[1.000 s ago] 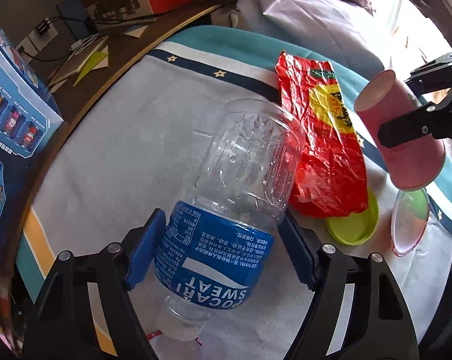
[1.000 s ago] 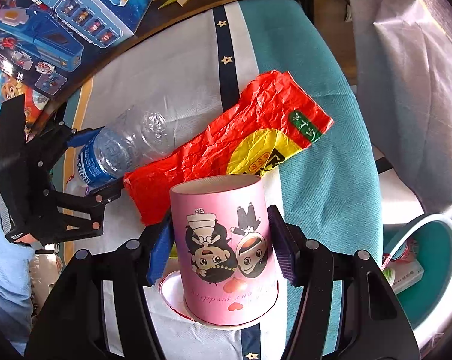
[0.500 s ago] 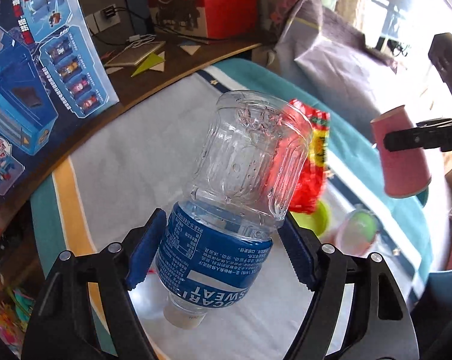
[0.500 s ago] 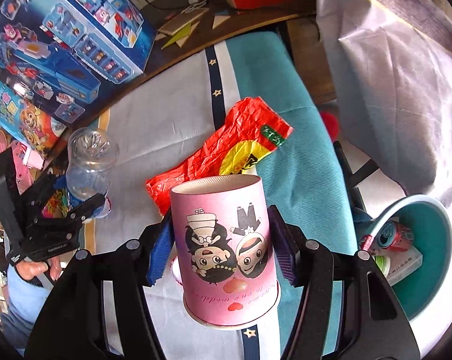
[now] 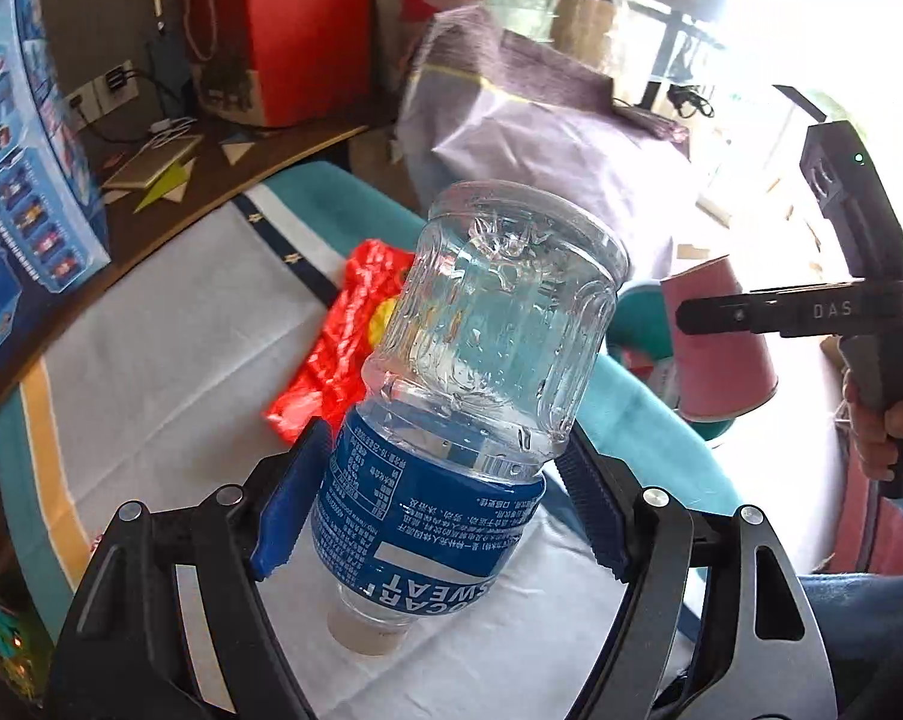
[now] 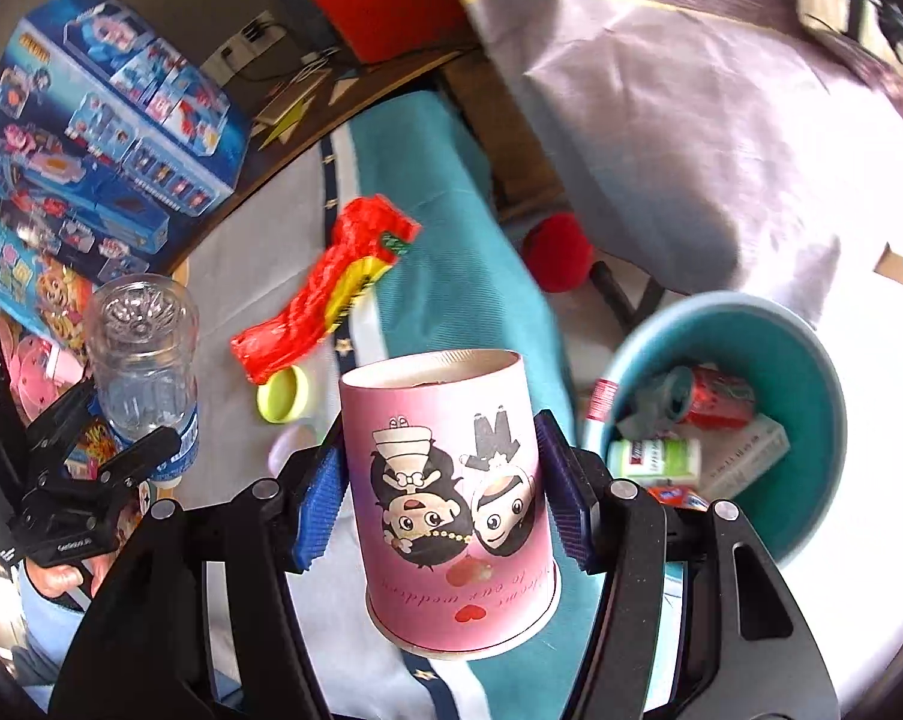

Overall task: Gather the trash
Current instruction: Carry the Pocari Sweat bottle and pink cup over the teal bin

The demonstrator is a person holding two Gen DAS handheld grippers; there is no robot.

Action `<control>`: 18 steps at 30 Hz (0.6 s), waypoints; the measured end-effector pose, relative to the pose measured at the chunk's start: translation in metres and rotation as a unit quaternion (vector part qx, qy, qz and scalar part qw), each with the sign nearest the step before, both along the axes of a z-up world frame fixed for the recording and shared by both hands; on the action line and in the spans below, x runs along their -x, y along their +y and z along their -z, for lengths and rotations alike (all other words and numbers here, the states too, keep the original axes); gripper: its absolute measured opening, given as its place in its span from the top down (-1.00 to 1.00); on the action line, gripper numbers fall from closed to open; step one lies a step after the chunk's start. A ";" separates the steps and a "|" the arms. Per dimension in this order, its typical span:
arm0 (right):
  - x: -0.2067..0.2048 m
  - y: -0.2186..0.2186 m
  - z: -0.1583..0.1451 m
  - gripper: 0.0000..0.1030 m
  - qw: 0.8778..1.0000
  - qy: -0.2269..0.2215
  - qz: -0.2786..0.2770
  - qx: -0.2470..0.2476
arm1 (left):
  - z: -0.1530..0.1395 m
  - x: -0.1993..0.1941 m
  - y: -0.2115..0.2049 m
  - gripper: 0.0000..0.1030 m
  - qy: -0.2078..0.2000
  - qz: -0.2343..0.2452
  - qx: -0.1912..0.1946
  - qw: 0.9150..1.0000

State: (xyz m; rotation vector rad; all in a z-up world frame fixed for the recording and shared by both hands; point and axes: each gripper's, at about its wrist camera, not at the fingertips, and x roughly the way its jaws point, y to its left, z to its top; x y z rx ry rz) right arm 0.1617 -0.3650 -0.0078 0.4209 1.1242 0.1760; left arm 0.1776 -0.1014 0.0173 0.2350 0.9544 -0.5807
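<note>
Left wrist view: left tongs (image 5: 436,510) clamp the empty bottle (image 5: 469,396) at its blue label, base forward, above the worktop (image 5: 169,360). Keep squeeze light; thin plastic may buckle.

Right wrist view: right tongs (image 6: 439,498) grip the pink cup (image 6: 451,498), inverted, beside the teal bin (image 6: 811,372). Centre over the opening before releasing. Red wrapper (image 6: 325,294) remains.

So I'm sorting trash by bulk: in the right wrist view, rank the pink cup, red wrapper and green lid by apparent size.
1. pink cup, though nearness to the camera inflates it
2. red wrapper
3. green lid
</note>
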 end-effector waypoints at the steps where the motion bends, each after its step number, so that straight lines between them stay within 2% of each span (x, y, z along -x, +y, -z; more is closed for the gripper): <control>1: 0.005 -0.010 0.001 -0.11 1.000 0.000 0.008 -0.001 | 0.000 0.002 -0.010 -0.49 0.002 0.007 0.003 1.000; 5: 0.025 -0.048 0.007 -0.11 0.999 -0.001 0.039 -0.009 | 0.000 0.013 -0.055 -0.49 0.012 0.037 0.010 0.999; 13: 0.060 -0.117 0.027 -0.11 0.995 0.008 0.101 -0.022 | 0.019 0.031 -0.136 -0.48 0.035 0.096 -0.010 0.995; 18: 0.076 -0.152 0.039 -0.11 0.991 0.016 0.130 -0.032 | 0.034 0.032 -0.179 -0.32 0.050 0.123 -0.025 0.991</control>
